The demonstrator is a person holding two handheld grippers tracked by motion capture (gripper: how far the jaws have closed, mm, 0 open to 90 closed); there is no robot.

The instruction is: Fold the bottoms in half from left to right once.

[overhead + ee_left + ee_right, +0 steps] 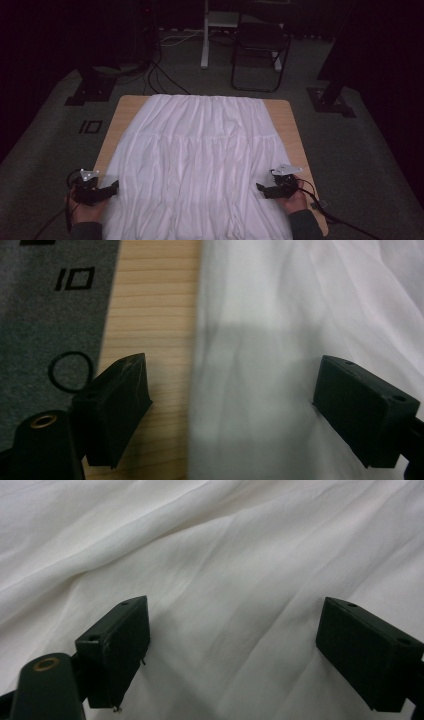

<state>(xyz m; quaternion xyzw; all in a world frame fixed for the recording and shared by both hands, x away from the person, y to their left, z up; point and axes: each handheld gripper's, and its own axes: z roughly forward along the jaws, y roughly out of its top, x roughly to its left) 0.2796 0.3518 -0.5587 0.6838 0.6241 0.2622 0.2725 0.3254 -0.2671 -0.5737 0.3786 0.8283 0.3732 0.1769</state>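
Spreading wide over the near-left hem, the left gripper (114, 188) has its jaws far apart with nothing between them. In the left gripper view one jaw hangs over bare wood and the other over the white skirt (300, 340), so the cloth's left edge runs up between them. Whether the jaw tips touch the fabric cannot be told from these pictures.

The right gripper (261, 189) is just as wide open — both of its jaws stand over white cloth in the right gripper view, holding nothing. In the high view it sits at the skirt's near-right side, with the person's right hand (292, 200) behind it and a cable trailing off toward the table's right corner. The left hand (86, 207) grips its tool at the near-left corner, partly off the table's edge.

The skirt lies flat and spread on the wooden table (285, 125), gathered narrow end at the far side, wide hem toward the person. It covers most of the top. Bare wood shows as a strip down the left side, a wider strip down the right, and small patches at both far corners — that is the free room beside the cloth.

Beyond the table, on the grey carpet (360, 150), stand a folding chair (260, 45) and a white stand (206, 35), well apart from the work.
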